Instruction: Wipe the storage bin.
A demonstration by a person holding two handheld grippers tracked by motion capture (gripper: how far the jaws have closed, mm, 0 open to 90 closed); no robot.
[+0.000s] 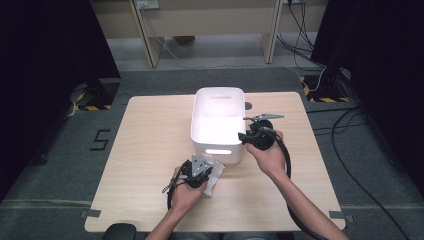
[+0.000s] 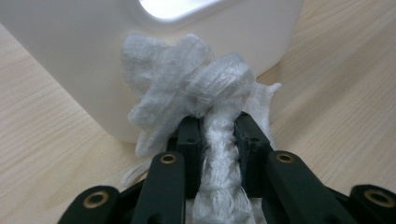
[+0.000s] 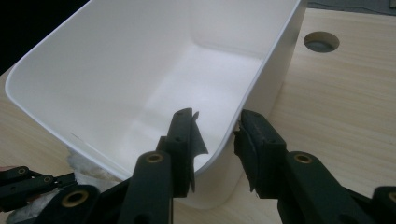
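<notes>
Left claw [image 2: 217,140] clamping white cloth [image 2: 187,88], right claw [image 3: 215,140] astride bin [image 3: 42,60] rim

A light wooden table [image 1: 150,150] stands on grey carpet floor [image 1: 210,75]; black cables [image 1: 350,165] lie beside it.

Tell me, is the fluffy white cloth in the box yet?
Not yet. Done: the left gripper has its fingers shut on the white cloth, low beside the white box. In hand: the right gripper has one finger inside the box's wall and one outside, seemingly steadying it. Left: lift the cloth over the rim and drop it in; the box looks empty.
</notes>
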